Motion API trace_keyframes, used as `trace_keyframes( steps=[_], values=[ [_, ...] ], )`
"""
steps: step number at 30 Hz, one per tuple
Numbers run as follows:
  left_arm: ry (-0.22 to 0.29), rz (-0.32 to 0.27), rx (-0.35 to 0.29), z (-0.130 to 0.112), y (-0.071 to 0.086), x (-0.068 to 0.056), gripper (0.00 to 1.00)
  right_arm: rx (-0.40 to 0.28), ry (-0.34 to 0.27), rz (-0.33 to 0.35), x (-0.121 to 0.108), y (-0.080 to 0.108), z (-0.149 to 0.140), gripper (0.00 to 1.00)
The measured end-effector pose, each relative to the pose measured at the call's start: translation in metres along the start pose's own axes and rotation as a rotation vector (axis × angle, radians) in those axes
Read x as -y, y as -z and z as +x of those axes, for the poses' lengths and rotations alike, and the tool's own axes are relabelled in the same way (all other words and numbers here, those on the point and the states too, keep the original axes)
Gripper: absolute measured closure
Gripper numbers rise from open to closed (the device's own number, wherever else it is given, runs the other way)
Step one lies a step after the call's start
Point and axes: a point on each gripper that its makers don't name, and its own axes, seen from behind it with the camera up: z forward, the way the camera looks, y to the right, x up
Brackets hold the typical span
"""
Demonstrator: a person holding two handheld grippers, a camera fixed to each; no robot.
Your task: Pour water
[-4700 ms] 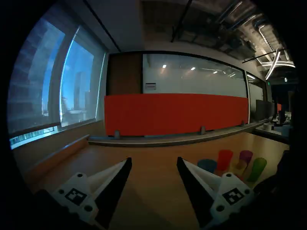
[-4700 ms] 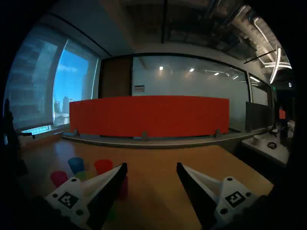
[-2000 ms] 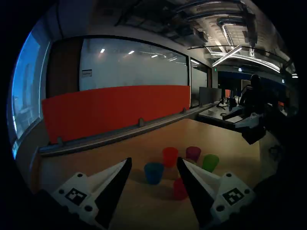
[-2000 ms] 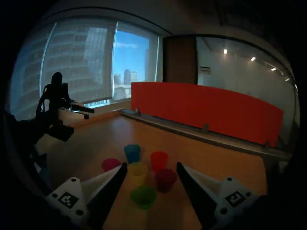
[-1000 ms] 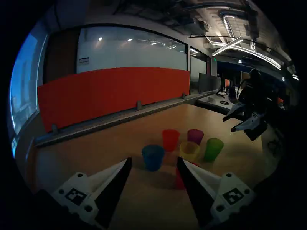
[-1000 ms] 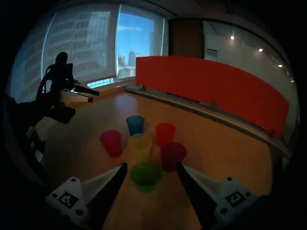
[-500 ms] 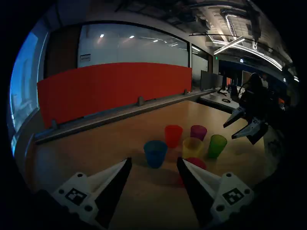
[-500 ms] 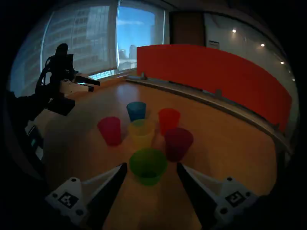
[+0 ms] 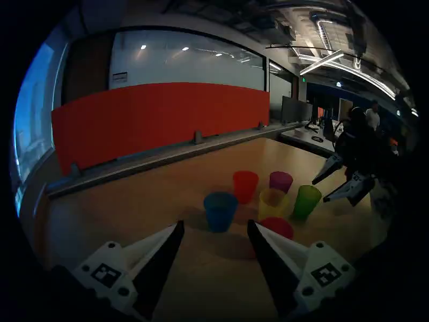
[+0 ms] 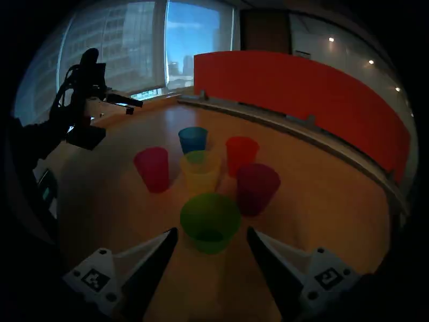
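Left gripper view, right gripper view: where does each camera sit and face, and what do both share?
Left gripper view: on the left gripper, facing the red partition; own open fingers below, right gripper off right.
Right gripper view: on the right gripper, facing the windows; green cup just ahead of own open fingers.
Both share: six cups on the table.

Left gripper view sits low behind the left tool (image 9: 214,222), looking across the table (image 9: 134,204) at the cups (image 9: 268,201) ahead. Right gripper view, behind the right tool (image 10: 212,231), is nearer, tilted down, from the opposite side; both share those cups.
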Motion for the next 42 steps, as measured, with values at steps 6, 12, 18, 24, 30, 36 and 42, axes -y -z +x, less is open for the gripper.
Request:
trace_keyframes(
  steps=[6,12,18,24,30,36,42],
  values=[
    [0.001,-0.002,0.005,-0.003,-0.005,0.003,0.13,0.01,-0.004,0.007,0.002,-0.013,-0.004,0.0],
    [-0.006,-0.001,0.014,-0.007,-0.012,0.007,0.13,0.018,-0.012,0.016,0.002,-0.026,-0.006,0.0],
    [-0.003,-0.003,0.019,-0.01,-0.019,0.01,0.13,0.018,-0.012,0.026,0.003,-0.037,-0.004,0.02],
    [-0.002,-0.005,0.023,-0.012,-0.027,0.014,0.13,0.019,-0.011,0.035,0.003,-0.043,-0.003,0.08],
    [0.004,-0.011,0.025,-0.013,-0.035,0.017,0.13,0.017,-0.002,0.04,0.004,-0.044,-0.002,0.09],
    [0.004,-0.022,0.035,-0.016,-0.043,0.017,0.13,0.018,0.002,0.041,0.003,-0.044,-0.002,0.09],
    [-0.002,-0.042,0.053,-0.02,-0.051,0.012,0.13,0.02,0.011,0.04,0.002,-0.043,-0.001,0.09]
  ],
)
